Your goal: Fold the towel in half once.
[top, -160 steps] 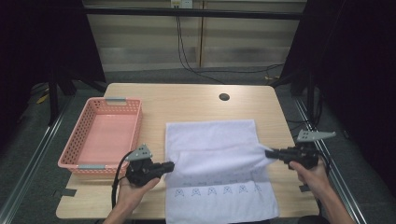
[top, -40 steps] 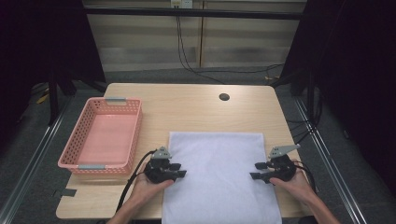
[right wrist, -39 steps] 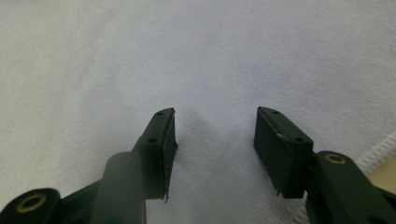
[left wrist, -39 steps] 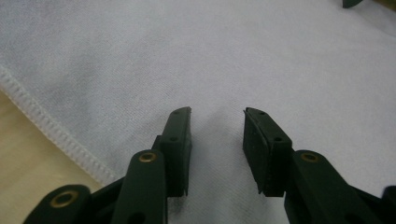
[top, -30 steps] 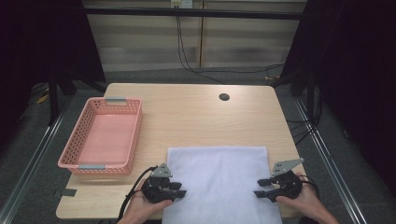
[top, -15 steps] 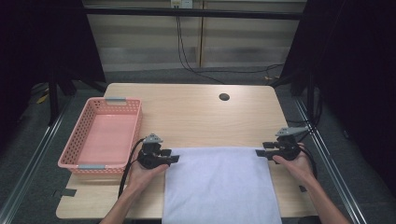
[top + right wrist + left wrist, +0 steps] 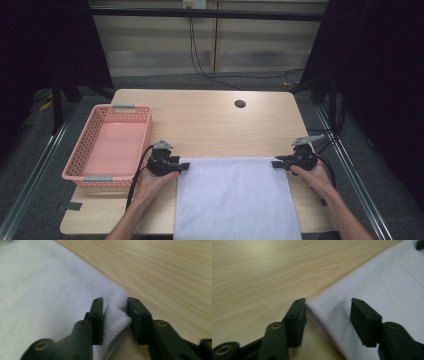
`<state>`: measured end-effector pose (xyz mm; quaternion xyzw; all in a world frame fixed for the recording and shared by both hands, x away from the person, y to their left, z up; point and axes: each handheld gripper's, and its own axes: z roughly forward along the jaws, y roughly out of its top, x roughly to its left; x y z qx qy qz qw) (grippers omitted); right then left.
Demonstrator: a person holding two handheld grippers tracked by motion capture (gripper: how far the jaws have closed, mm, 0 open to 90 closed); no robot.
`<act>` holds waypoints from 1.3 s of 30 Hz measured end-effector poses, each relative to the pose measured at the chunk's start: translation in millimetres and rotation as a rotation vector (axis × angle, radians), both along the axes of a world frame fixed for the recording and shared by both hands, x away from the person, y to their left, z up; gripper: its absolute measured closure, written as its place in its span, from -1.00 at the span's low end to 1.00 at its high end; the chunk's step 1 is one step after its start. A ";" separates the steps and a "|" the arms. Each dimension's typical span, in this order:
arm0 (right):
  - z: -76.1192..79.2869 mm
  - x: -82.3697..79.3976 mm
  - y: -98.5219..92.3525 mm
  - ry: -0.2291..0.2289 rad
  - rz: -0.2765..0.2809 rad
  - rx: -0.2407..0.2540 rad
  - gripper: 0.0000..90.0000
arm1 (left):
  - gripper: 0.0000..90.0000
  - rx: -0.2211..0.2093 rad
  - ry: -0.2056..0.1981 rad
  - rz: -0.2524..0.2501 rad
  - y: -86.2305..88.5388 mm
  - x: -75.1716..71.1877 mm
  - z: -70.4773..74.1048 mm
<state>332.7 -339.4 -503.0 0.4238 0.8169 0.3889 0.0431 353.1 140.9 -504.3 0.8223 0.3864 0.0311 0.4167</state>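
A white towel (image 7: 235,200) lies flat on the wooden table (image 7: 210,125), its near end hanging over the front edge. My left gripper (image 7: 184,165) is at the towel's far left corner. In the left gripper view its jaws (image 7: 328,315) stand apart astride the hemmed corner (image 7: 387,285); they have just been opening, and the pads do not press the cloth. My right gripper (image 7: 275,163) is at the far right corner. Its jaws (image 7: 115,315) have just been closing, and a raised fold of the towel (image 7: 50,290) is pinched between the pads.
A pink plastic basket (image 7: 80,170) stands at the table's left side, close to my left hand. A round cable hole (image 7: 240,104) sits near the far edge. Bare wood stretches beyond the towel.
Both hands have moved away from the person, from the towel's near part to its far corners. The towel, drawn a little nearer earlier, has lain still over the last second.
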 end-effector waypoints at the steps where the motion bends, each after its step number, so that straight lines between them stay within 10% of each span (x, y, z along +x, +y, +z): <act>1: 0.3 -1.5 0.1 0.012 0.005 0.002 0.59 | 0.11 0.009 -0.005 -0.007 -1.2 -0.7 0.1; 7: 5.5 -10.2 -2.1 0.024 0.021 0.029 0.82 | 0.89 -0.030 0.009 -0.082 -5.4 -3.3 1.8; 14: 25.8 -8.2 -7.5 -0.046 -0.015 0.083 0.84 | 0.90 -0.137 -0.060 -0.034 5.7 -1.7 34.1; 21: 61.9 12.6 -13.7 -0.164 -0.068 0.135 0.84 | 0.90 -0.145 -0.158 -0.006 1.8 21.1 76.0; 31: 89.3 60.2 -11.3 -0.196 -0.135 0.117 0.84 | 0.89 -0.119 -0.185 0.041 -7.5 73.4 99.9; 39: 111.3 70.8 -15.2 -0.244 -0.149 0.140 0.84 | 0.88 -0.144 -0.238 0.035 -4.3 69.6 108.3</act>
